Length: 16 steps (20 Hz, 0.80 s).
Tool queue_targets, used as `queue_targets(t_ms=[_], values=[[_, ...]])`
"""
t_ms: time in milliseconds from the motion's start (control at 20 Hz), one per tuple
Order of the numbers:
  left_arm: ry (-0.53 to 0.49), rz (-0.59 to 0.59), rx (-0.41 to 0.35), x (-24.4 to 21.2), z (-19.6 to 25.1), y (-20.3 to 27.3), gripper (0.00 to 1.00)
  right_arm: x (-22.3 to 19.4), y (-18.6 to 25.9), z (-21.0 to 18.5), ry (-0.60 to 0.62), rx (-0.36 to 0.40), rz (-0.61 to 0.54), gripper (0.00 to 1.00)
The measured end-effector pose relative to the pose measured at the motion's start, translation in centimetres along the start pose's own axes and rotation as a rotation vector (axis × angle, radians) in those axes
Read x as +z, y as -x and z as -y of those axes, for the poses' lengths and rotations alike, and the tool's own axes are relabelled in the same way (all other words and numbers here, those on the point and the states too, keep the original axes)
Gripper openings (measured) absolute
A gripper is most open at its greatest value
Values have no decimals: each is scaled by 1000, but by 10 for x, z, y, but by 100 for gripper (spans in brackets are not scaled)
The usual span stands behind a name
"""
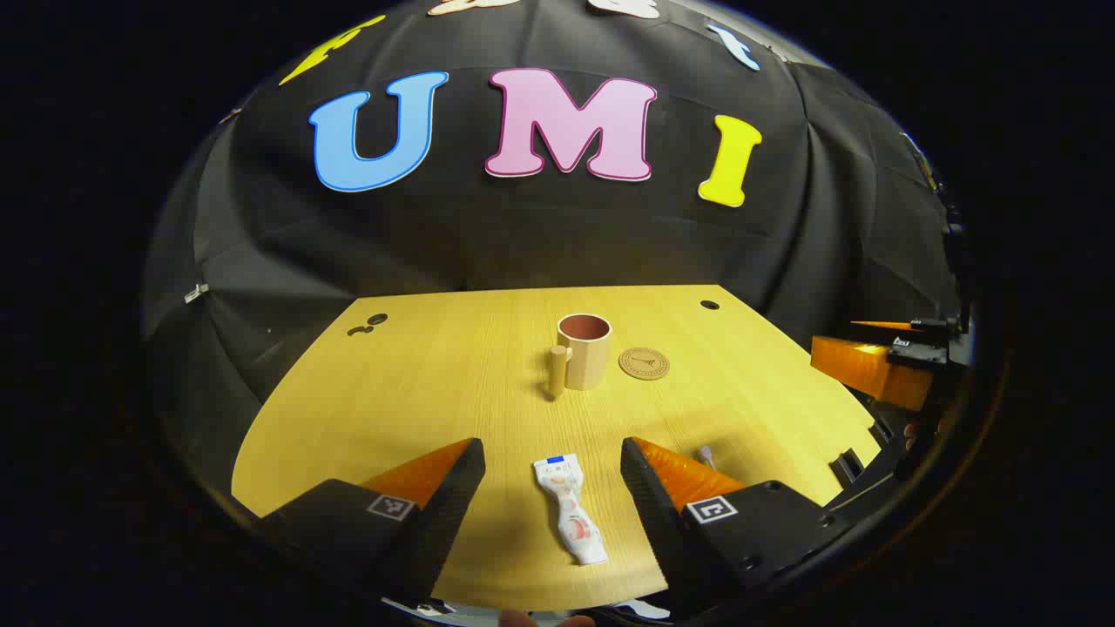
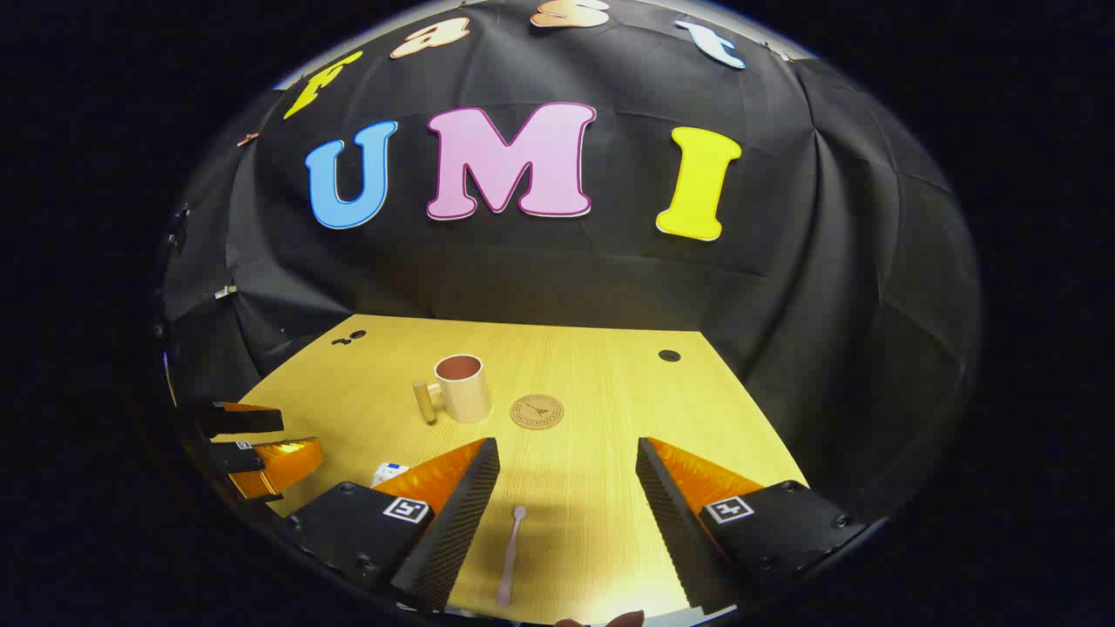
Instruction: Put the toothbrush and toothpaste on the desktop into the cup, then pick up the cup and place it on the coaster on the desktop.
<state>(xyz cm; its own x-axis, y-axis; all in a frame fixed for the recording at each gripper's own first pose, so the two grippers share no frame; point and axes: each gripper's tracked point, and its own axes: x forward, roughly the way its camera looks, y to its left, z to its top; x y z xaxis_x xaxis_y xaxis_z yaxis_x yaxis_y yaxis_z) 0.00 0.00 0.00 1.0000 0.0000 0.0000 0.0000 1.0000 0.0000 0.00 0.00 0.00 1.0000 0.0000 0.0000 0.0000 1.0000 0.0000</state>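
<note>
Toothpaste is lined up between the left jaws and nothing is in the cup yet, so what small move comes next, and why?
Probably lower the left gripper straight down and close on the toothpaste. The tube lies flat on the desktop between its open jaws, untouched. The toothbrush likewise lies between the right gripper's open jaws, and the cup stands beside the coaster.

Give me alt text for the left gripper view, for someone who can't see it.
The left gripper hangs open over a wooden desktop, with the toothpaste tube lying flat between its fingers. Farther back stand an empty cup, handle to its left, and a round coaster just to its right.
</note>
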Motion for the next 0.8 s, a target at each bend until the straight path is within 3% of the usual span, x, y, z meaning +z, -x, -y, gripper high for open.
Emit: queue_targets(t_ms=[800], values=[[35, -93, -8, -23, 11, -14, 97, -10, -3, 1, -3, 21, -34, 97]])
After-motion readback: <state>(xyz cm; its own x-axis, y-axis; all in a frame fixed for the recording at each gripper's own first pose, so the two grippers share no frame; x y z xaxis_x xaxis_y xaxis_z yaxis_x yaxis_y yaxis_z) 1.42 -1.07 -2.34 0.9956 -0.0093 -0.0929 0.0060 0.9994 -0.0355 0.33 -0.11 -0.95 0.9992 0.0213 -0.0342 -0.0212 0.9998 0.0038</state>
